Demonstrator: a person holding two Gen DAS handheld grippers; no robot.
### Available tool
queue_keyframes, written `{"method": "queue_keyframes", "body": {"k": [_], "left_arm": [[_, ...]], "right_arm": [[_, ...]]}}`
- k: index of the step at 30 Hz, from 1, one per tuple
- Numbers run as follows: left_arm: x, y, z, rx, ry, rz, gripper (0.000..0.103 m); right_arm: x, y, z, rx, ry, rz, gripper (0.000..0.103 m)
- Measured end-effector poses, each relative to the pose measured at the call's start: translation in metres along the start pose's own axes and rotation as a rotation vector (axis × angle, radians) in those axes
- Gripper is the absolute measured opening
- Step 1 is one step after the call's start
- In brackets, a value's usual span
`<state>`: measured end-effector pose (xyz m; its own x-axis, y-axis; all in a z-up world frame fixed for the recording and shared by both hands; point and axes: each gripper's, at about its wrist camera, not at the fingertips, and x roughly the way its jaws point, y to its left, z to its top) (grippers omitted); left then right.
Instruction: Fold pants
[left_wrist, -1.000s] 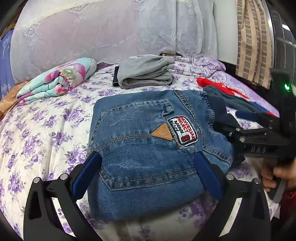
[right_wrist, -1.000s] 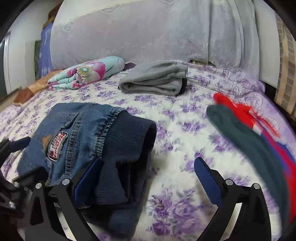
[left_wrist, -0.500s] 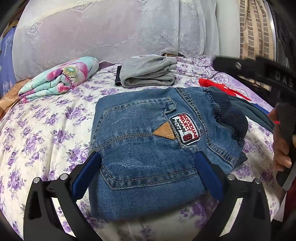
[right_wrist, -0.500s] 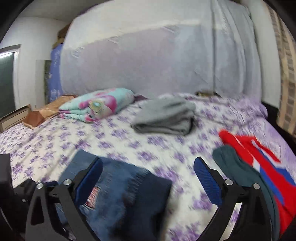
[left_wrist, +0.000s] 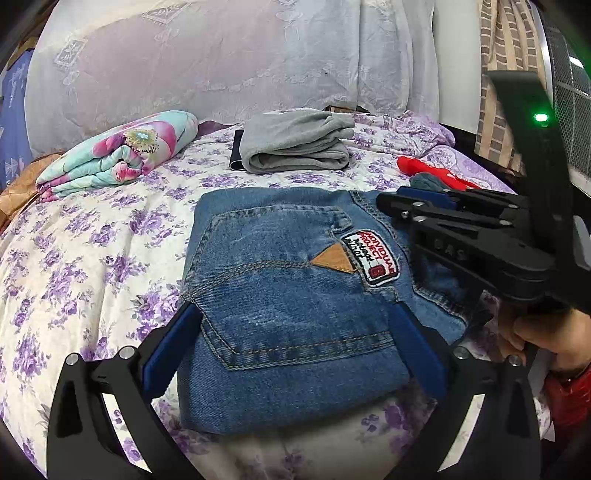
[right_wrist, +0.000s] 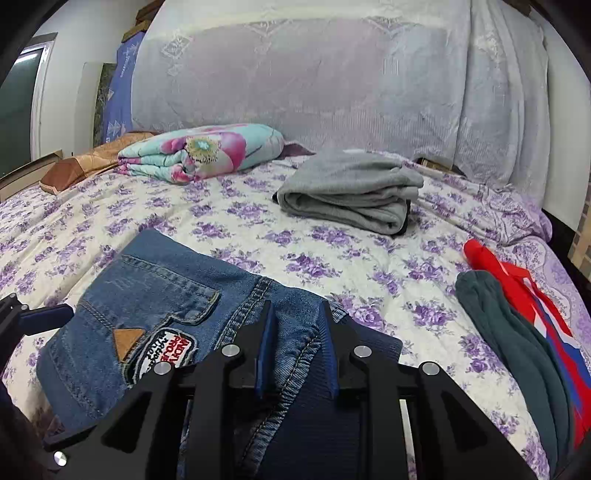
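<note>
The folded blue jeans (left_wrist: 288, 302) lie on the floral bedspread, back pocket and patch facing up; they also show in the right wrist view (right_wrist: 147, 306). My left gripper (left_wrist: 291, 350) is open, its blue fingers astride the jeans' near end, resting on the denim. My right gripper (right_wrist: 297, 347) is shut on the jeans' waistband, pinching the denim and dark ribbed band between its pads. It shows from the side in the left wrist view (left_wrist: 424, 201), over the jeans' right edge.
Folded grey pants (right_wrist: 351, 192) and a rolled floral blanket (right_wrist: 199, 151) lie further back on the bed. A red garment (right_wrist: 532, 295) and a dark green one (right_wrist: 509, 332) lie at the right. A covered headboard (right_wrist: 295, 85) stands behind.
My right gripper came back down from above the bed and closed on the jeans' waistband. My left gripper stayed open in place over the jeans.
</note>
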<state>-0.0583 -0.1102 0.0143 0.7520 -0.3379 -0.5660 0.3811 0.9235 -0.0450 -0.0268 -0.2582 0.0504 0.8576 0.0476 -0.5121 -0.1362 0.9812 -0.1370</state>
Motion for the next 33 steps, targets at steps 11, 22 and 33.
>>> {"method": "queue_keyframes", "body": {"k": [11, 22, 33], "left_arm": [[0.000, 0.003, 0.000, -0.017, 0.000, -0.010, 0.099], [-0.001, 0.003, 0.000, -0.019, 0.000, -0.011, 0.099], [-0.001, 0.002, -0.002, -0.029, -0.001, -0.022, 0.099]], "right_arm": [[-0.061, -0.020, -0.018, 0.072, -0.077, 0.035, 0.037], [-0.086, -0.003, -0.015, 0.050, -0.135, 0.110, 0.040], [-0.037, -0.012, -0.045, 0.056, 0.105, 0.050, 0.068]]}}
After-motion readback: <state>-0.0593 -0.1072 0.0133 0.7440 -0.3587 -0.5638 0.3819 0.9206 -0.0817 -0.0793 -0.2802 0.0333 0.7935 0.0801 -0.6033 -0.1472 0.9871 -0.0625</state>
